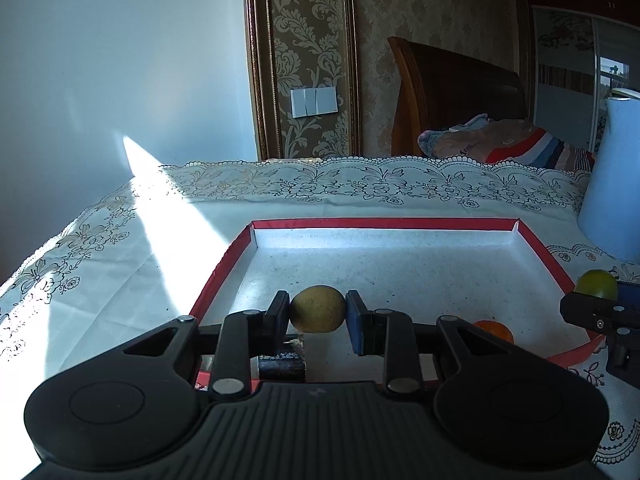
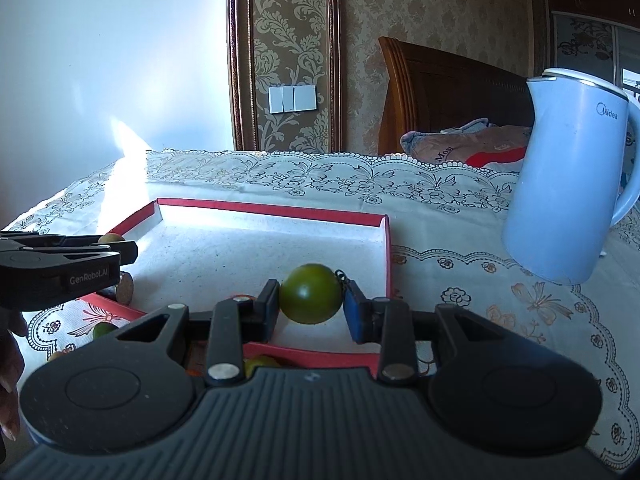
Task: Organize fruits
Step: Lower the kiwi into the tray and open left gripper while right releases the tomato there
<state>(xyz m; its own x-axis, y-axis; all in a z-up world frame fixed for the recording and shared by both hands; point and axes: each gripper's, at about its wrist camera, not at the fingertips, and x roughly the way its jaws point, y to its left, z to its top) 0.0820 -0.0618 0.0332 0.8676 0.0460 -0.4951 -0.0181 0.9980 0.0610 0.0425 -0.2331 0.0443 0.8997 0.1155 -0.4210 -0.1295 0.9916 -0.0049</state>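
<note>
Holding one fruit in each tool now. My left gripper (image 1: 318,316) is closed narrow on a brownish kiwi (image 1: 318,309), pads touching it on both sides, and it hangs above the near part of the red-edged tray (image 1: 384,224), not touching the floor of it as far as I see. My right gripper (image 2: 310,304) is clamped on a green tomato (image 2: 311,299), also pads on both sides, over the near right part of the same tray (image 2: 272,210), close to its right wall.

Inside the tray, near the front edge, an orange fruit (image 1: 494,330) lies on the white floor, w/ my left tool partly covering it. In the right wrist view, more small fruits are on the tablecloth (image 2: 460,280) outside the tray's near left corner: one green fruit (image 2: 103,330) is clear, others are too hidden to name. A brown round piece (image 2: 127,282) sits at the tray's left edge, under the left tool; cannot tell what it is.

A white kettle (image 2: 572,184) stands upright on the cloth, right of the tray & well apart from it. Strong sunlight falls across the far left corner of the table. Behind it is a wooden headboard (image 1: 456,92) w/ folded blankets (image 1: 504,140).
</note>
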